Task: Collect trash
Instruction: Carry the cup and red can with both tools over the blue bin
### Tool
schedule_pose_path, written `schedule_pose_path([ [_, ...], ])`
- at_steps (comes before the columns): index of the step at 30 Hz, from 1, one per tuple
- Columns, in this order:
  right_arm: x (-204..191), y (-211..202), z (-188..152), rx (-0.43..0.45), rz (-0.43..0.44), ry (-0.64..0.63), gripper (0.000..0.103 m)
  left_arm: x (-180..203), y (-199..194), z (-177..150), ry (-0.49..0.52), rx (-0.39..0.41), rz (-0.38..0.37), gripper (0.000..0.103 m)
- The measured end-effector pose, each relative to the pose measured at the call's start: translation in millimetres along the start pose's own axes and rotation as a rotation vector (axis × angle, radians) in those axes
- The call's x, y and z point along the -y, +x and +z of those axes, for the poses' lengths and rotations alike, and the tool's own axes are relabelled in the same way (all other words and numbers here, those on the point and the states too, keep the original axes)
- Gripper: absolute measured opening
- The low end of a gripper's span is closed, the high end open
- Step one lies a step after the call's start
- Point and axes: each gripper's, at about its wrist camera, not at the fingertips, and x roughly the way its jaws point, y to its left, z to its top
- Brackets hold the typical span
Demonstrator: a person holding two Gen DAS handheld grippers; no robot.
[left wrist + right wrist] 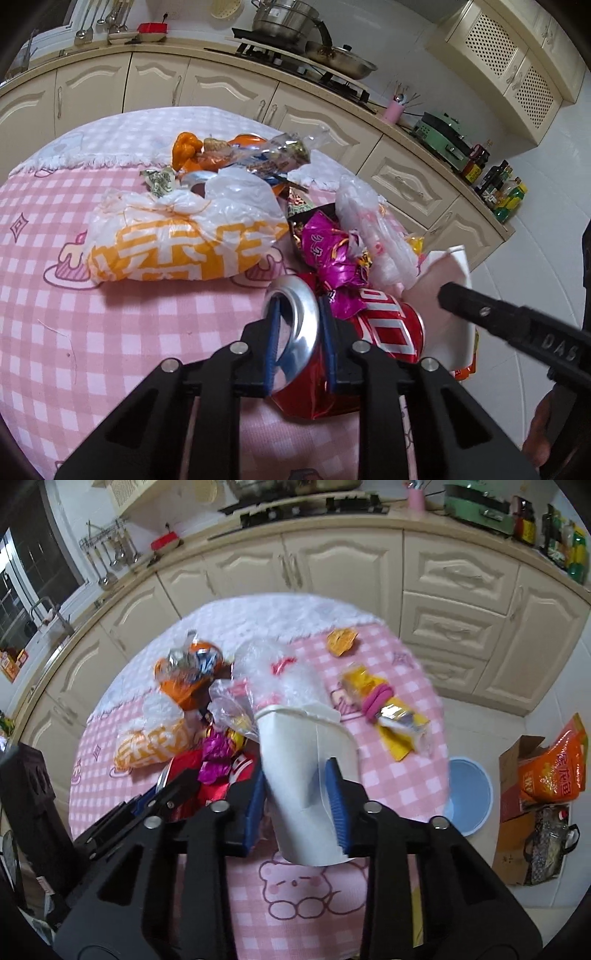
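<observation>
Left tongs clamp crushed can; right tongs clamp cup.

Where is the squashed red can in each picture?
Left wrist view: the red can is bottom centre, squeezed in the left gripper.
Right wrist view: the red can is lower left, mostly hidden behind the left gripper, beside the white paper cup.
Shared landmark: the shiny magenta wrapper next to the can.
</observation>
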Motion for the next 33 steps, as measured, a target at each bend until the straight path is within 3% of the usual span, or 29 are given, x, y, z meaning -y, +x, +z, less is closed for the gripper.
schedule_pose_path([
  [7,39.5,-12.1,2.4,-0.016,0.139,0.155,0.024,-2.2,-6.5,-0.6,0.001,0.006,0.011,0.019],
  [10,50.8,-16.9,0.2,-0.008,0.147,0.189,0.022,-0.7,-11.6,-1.0,0.014,0.016,0.024,0.019],
  [22,93.5,-42.6,-16.8,0.051,0.114,0.268,0.022,39.2,-24.4,-7.1,0.117,0.028,-0.020,0.019],
  [33,164.6,-69.2,-35.7,0.105,0.065,0.375,0.022,124.8,-12.6,-21.8,0.269,-0.009,-0.101,0.019],
])
